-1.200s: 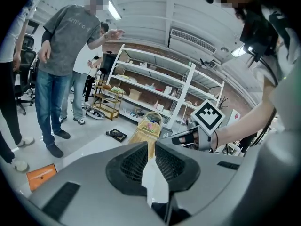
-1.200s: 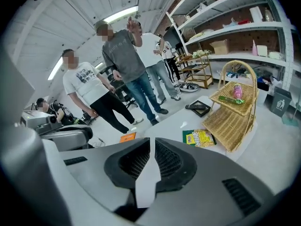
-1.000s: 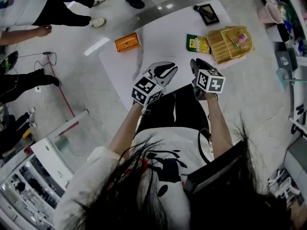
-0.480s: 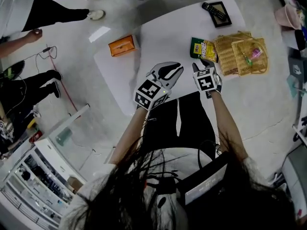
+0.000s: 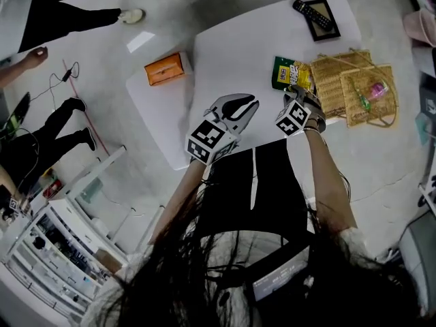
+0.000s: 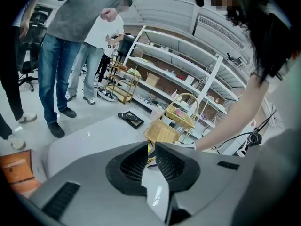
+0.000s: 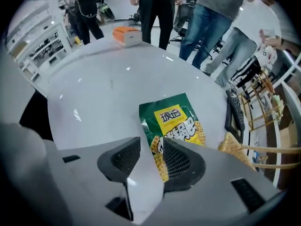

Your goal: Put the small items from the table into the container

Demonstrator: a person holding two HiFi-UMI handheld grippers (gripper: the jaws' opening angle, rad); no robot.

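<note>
Green and yellow, the snack packet (image 5: 289,73) lies flat on the white table (image 5: 231,46), just beside the wicker basket (image 5: 332,86) and not yet in it. One small pink and green item (image 5: 375,89) already sits in the basket, so the job looks barely begun. Besides the packet, a remote (image 5: 310,13) lies on a black tray (image 5: 327,26) at the far end, and an orange box (image 5: 163,69) sits at the left edge; both are untouched.

The right gripper (image 7: 151,147) points steeply down over the near end of the packet. Its jaws are opening, with the packet showing in the gap below them, not pinched. The left gripper (image 6: 151,147) hangs over the near table edge. Its jaws are a little apart, with nothing in them.

The packet's yellow panel carries two dark Chinese characters, apparently 琥珀. The larger white lettering beneath is partly hidden by the jaws. Any print on the orange box is too small to read.
</note>
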